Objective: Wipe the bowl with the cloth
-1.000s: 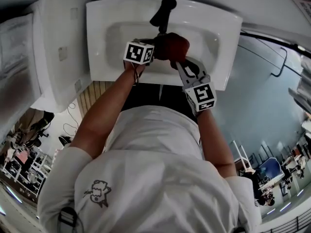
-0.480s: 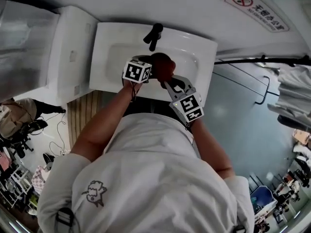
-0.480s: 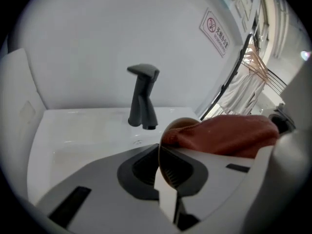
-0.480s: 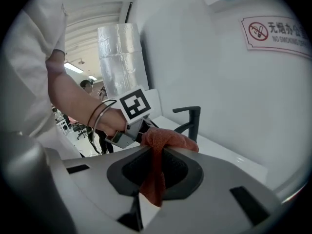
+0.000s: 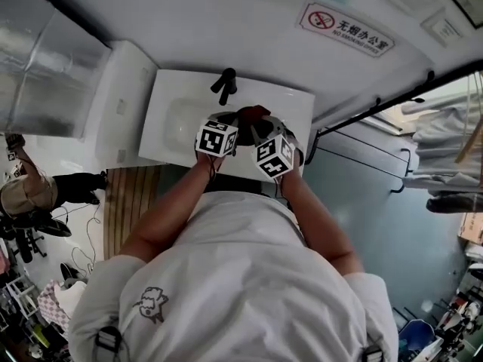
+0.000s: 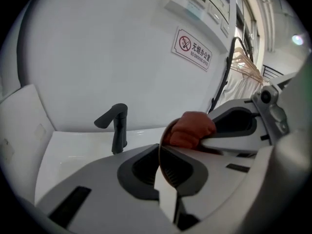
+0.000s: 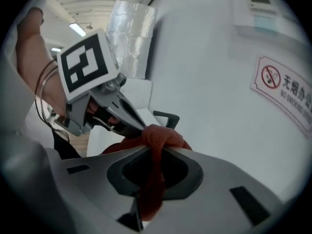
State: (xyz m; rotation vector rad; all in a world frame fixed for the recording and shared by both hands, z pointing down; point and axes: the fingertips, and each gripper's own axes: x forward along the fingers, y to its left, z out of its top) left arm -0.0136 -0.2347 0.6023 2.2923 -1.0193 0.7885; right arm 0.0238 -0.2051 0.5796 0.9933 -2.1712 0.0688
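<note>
WIPING OVER THE SINK (image 5: 170, 123): My left gripper (image 6: 161, 152) is pressed together on the thin rim of the bowl (image 6: 165, 169). I see the bowl edge-on between its jaws, held in the air in front of the black tap (image 6: 116, 126). My right gripper (image 7: 155, 152) is pinching the rust-red cloth (image 7: 163, 134). A strip of it is clamped between the jaws and the bunched end sits up against the bowl's rim, just beside the left gripper's tips. Which face of the bowl the cloth meets, I cannot tell.

I judge the task to be mid-course: the cloth is on the bowl, the rubbing stroke is in hand and nothing has been set down. As I read it, the next move calls for a steady hold on the rim while the cloth is dragged round the bowl's wall. That grip is narrow, so too hard a push could twist the bowl out of it.

Against a second ago, both grippers are up over the basin rather than down in it. My right gripper has swung in, so its marker cube now sits beside the left one's, where the two were well apart. A no-smoking sign (image 5: 346, 29) now shows on the wall above.
</note>
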